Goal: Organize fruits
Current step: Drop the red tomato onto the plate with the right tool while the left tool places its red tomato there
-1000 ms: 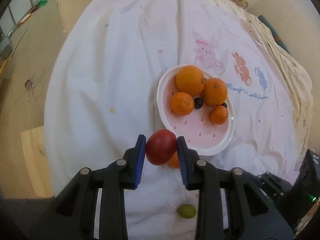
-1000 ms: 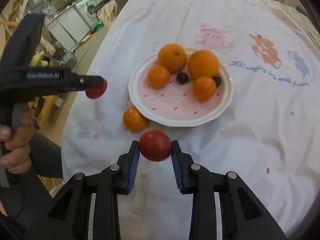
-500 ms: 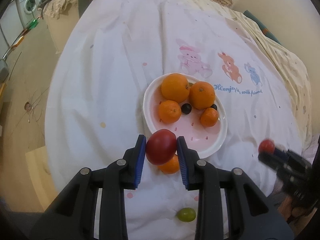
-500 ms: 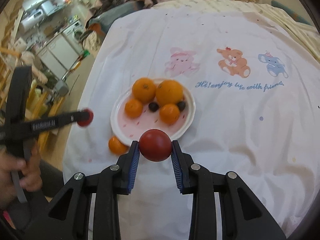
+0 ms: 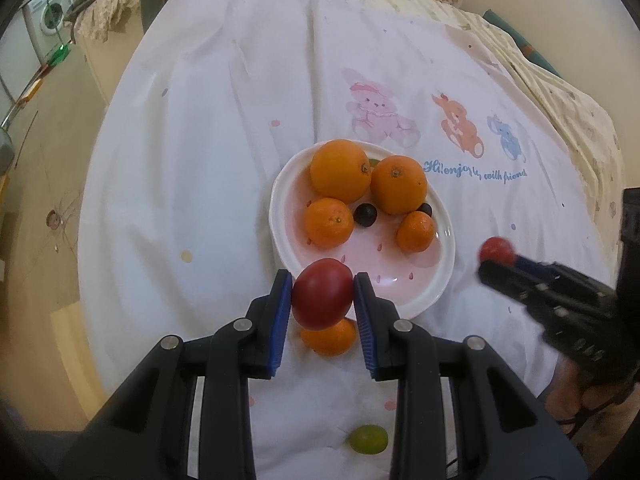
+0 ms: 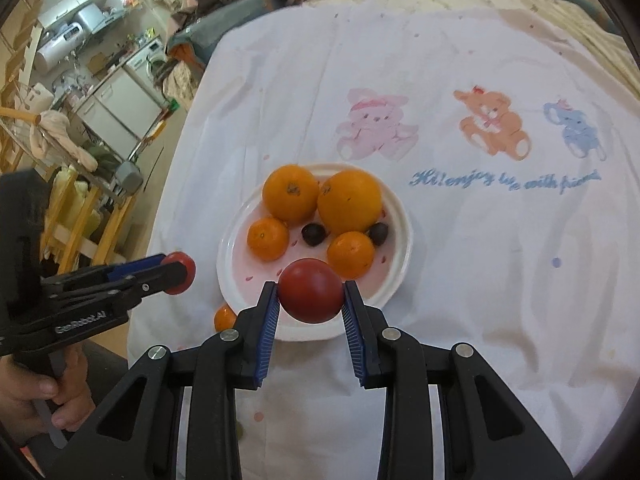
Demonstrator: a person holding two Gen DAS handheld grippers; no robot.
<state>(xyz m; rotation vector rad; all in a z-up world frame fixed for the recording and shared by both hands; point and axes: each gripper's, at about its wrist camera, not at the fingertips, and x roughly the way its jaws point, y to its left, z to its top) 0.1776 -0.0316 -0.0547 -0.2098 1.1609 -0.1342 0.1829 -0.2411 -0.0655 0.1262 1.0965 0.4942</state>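
Observation:
A pink-and-white plate [image 5: 416, 284] [image 6: 394, 280] on the white cloth holds two oranges, two mandarins and two dark grapes. My left gripper [image 5: 322, 294] is shut on a red tomato [image 5: 322, 294], above the plate's near-left rim; it also shows in the right wrist view [image 6: 180, 273]. My right gripper [image 6: 309, 297] is shut on a second red tomato [image 6: 310, 295], above the plate's near rim; it shows in the left wrist view [image 5: 498, 254] to the right of the plate. A loose mandarin [image 5: 329, 337] [image 6: 224, 318] lies beside the plate. A green grape [image 5: 368, 438] lies nearer me.
The white cloth with printed cartoon animals [image 6: 490, 124] covers the table; its left edge [image 5: 92, 216] drops to the floor. Kitchen shelves and a washing machine [image 6: 148, 56] stand beyond, at the left. A patterned bedspread [image 5: 560, 92] lies at the right.
Both grippers have risen and pulled back, so the plate looks smaller. The right gripper has come into the left view at the right. Both tomatoes stay clamped.

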